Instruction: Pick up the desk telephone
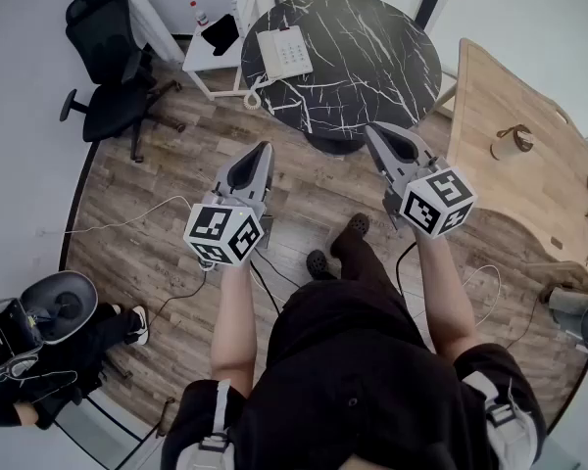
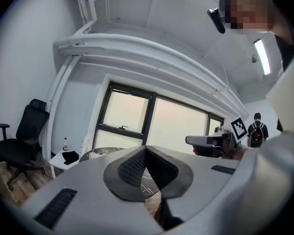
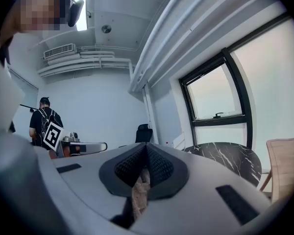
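While both grippers are hovering over the wood floor (image 1: 167, 179), phone (image 1: 285, 52): is lying at 9 o'clock on the round surface (image 1: 372, 57), well apart from them.
Left gripper (image 1: 265, 148): fingers (image 2: 132, 168) are pressing together, gripping nothing.
Right gripper (image 1: 372, 128): fingers (image 3: 159, 166) are pressing together, gripping nothing.

- desk telephone (image 1: 285, 52): white
- round table (image 1: 372, 67): black, white marble veins
- floor (image 1: 157, 174): brown wood planks
- office chair (image 1: 108, 62): black
- grippers' cubes (image 1: 222, 234): black-white square markers
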A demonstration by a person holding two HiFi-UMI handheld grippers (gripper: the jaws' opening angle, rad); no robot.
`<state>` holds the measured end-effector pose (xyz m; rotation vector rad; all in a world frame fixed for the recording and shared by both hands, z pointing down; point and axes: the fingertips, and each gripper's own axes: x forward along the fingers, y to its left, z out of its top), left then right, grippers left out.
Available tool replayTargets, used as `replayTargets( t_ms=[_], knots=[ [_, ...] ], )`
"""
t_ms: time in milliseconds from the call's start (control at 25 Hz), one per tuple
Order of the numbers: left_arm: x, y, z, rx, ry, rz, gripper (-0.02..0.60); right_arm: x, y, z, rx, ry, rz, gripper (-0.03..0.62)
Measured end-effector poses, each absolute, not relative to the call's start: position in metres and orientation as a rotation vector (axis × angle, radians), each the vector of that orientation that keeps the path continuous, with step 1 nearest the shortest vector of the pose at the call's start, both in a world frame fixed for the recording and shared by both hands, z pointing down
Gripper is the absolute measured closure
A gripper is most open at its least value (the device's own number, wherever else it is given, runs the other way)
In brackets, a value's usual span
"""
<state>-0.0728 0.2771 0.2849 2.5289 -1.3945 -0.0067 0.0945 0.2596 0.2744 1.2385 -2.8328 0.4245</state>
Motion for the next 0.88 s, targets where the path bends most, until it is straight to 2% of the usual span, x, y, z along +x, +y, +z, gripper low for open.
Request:
replayTargets(
  t_ms=[880],
  knots=[
    [-0.082,0.284,0.297,2.514,-1.392,0.005,0.566,0.092,0.272,0.275,1.265,-2.853,0.453,0.565]
  ],
)
